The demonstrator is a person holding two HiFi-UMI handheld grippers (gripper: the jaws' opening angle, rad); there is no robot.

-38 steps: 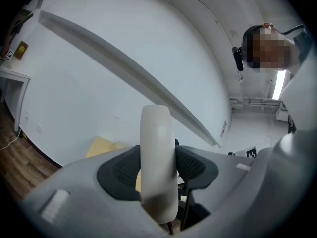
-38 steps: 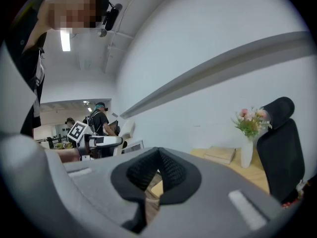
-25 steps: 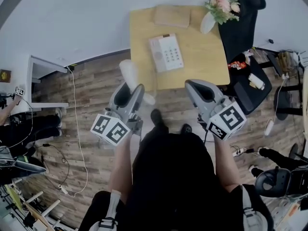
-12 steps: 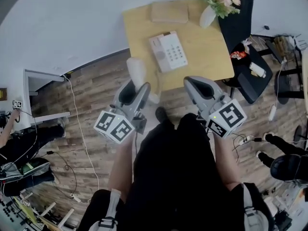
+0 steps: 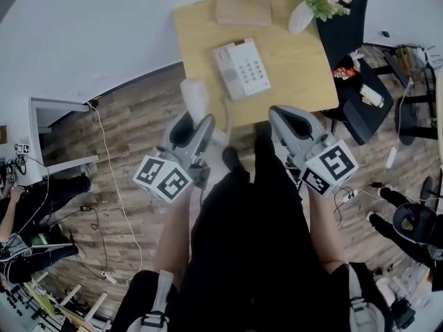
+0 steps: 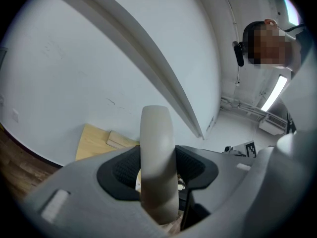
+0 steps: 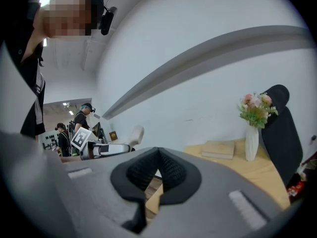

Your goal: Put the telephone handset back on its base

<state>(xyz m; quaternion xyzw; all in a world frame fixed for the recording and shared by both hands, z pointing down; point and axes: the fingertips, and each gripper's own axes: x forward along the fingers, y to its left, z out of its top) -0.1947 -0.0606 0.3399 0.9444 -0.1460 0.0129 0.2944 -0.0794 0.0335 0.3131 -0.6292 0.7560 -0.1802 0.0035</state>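
Observation:
The white telephone base [image 5: 242,68] with its keypad lies on the wooden table [image 5: 297,61], apart from both grippers. My left gripper [image 5: 201,121] is shut on the white handset [image 5: 194,98], which sticks up out of the jaws, over the floor just short of the table's near-left corner. In the left gripper view the handset [image 6: 157,157] stands upright between the black pads [image 6: 121,170]. My right gripper [image 5: 278,114] hovers at the table's near edge, shut and empty, its pads [image 7: 143,172] meeting.
A vase of flowers [image 5: 311,2] and a flat tan box [image 5: 242,9] stand at the table's far side. A black chair [image 5: 353,26] is to its right. A white desk [image 5: 52,130], floor cables [image 5: 111,185] and other people [image 7: 81,120] are at the left.
The person has stepped toward the table. Both grippers now sit closer to its near edge, and the handset stays held in the left one.

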